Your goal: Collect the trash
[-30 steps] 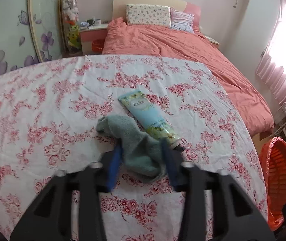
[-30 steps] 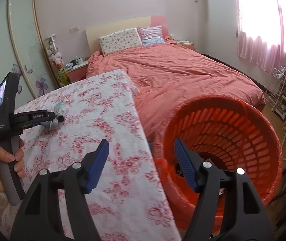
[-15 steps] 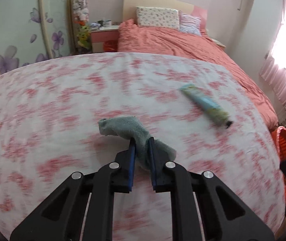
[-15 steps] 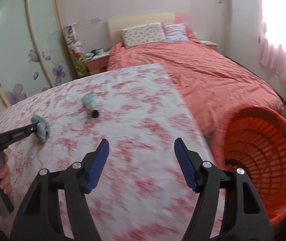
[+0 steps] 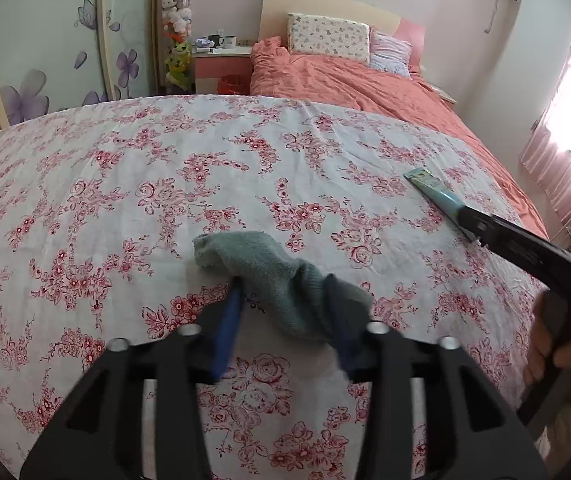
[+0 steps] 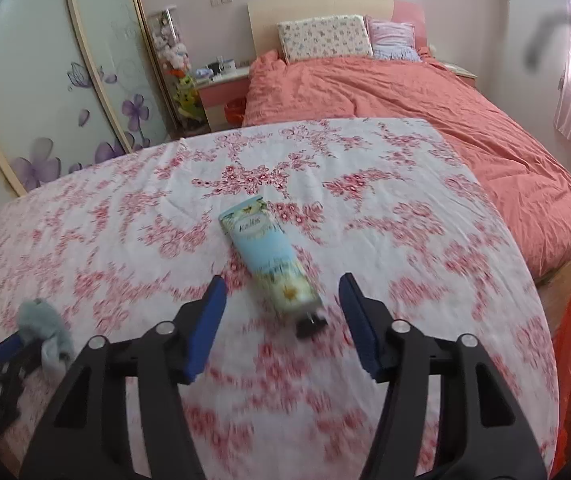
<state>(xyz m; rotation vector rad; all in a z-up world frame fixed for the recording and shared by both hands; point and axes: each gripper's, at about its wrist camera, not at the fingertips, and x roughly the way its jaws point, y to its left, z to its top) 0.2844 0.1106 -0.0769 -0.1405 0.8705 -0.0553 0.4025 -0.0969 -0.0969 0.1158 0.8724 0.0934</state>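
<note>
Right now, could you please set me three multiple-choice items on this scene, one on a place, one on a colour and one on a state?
1. Where does the lotion tube lie?
A. On the flowered cloth, ahead of the right hand-held gripper
B. On the coral bed
C. In the orange basket

2. What colour is the sock?
A. Bright yellow
B. Grey-green
C. Black

3. How does the right hand-held gripper stand to the tube?
A. Lifting it clear of the cloth
B. Clamped on the sock instead
C. Pads apart on either side of its cap end, not pressing it

Answers:
1 A: the tube rests on the flowered cloth, just ahead of the gripper's blue pads.
2 B: it is a dull grey-green, lying between the pads of the left hand-held gripper.
3 C: a gap shows on each side of the tube, as the jaws are closing.
</note>
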